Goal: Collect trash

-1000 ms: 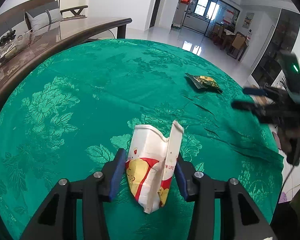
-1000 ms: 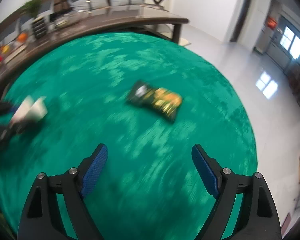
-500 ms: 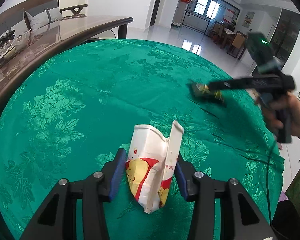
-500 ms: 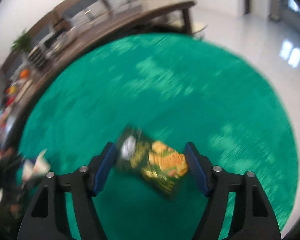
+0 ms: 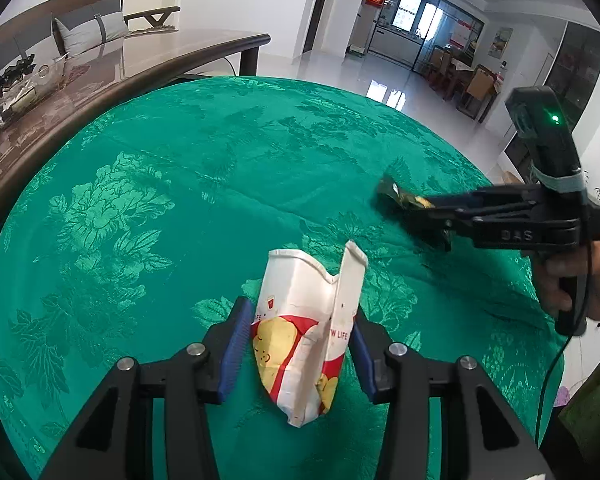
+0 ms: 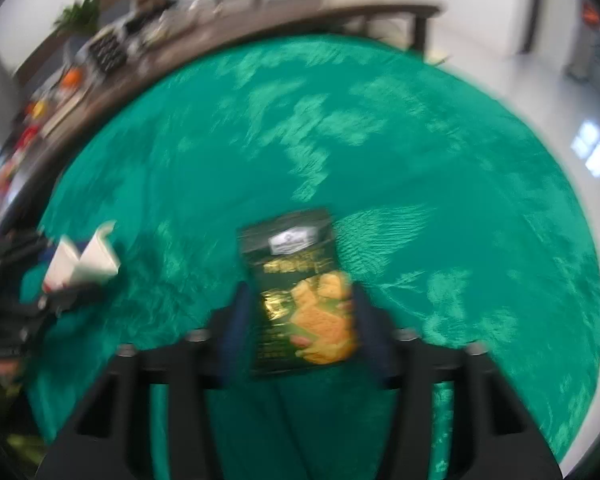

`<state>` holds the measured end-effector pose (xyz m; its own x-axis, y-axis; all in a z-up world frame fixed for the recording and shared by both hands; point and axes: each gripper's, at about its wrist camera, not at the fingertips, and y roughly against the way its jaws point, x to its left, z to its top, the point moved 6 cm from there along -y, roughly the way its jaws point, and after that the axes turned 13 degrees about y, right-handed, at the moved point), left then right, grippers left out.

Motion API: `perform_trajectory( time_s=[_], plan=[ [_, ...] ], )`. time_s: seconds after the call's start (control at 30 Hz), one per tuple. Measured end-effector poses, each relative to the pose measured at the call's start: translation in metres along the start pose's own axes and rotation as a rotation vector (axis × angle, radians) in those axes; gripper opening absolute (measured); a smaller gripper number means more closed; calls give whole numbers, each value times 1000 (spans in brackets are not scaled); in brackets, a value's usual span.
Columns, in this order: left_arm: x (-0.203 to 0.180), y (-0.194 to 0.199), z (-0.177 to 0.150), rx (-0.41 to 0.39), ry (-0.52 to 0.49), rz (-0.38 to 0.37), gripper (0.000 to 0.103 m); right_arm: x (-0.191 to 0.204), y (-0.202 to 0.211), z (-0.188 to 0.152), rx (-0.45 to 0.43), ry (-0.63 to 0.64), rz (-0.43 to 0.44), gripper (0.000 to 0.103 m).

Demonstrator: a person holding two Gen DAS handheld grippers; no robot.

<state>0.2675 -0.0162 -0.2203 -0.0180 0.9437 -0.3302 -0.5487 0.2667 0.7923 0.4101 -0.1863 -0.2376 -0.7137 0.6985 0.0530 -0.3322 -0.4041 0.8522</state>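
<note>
On the green damask tablecloth [image 5: 148, 208] we have two pieces in hand. Our left gripper [image 5: 298, 346] clamps the crumpled paper carton [image 5: 304, 328], stiff and creased. Our right gripper [image 6: 300, 320] is closing around the glossy dark snack packet [image 6: 300, 292], flat, crinkly. Neither is binned; no bin visible.

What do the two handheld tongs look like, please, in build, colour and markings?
The left tongs are black angular frames with silver bolts and ribbed blue pads. The right tongs, seen side-on, are black, with raised "DAS" lettering, a pistol handle, a black box with a green light, grey tape and a trailing black cable.
</note>
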Motion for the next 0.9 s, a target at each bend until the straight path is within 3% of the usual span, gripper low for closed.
perform_trajectory(
  time_s=[0.07, 0.33, 0.43, 0.47, 0.63, 0.73, 0.9],
  plan=[
    [-5, 1, -3, 5, -3, -13, 47, 5, 14, -13, -16, -59, 16, 41],
    [-37, 7, -42, 58, -70, -56, 54, 77, 80, -116, 36, -75, -129, 41],
    [-40, 12, -55, 65, -115, -50, 54, 86, 86, -139, 48, -85, -159, 49],
    [-39, 16, -57, 60, -126, -52, 54, 86, 86, -143, 48, -80, -165, 58],
    [-38, 36, -60, 21, -151, -109, 58, 85, 96, -147, 31, -89, -132, 74],
    [-43, 37, -66, 40, -200, -125, 63, 89, 98, -147, 55, -40, -138, 78],
    [-47, 24, -75, 78, -252, -67, 64, 96, 89, -146, 88, 2, -133, 81]
  ],
)
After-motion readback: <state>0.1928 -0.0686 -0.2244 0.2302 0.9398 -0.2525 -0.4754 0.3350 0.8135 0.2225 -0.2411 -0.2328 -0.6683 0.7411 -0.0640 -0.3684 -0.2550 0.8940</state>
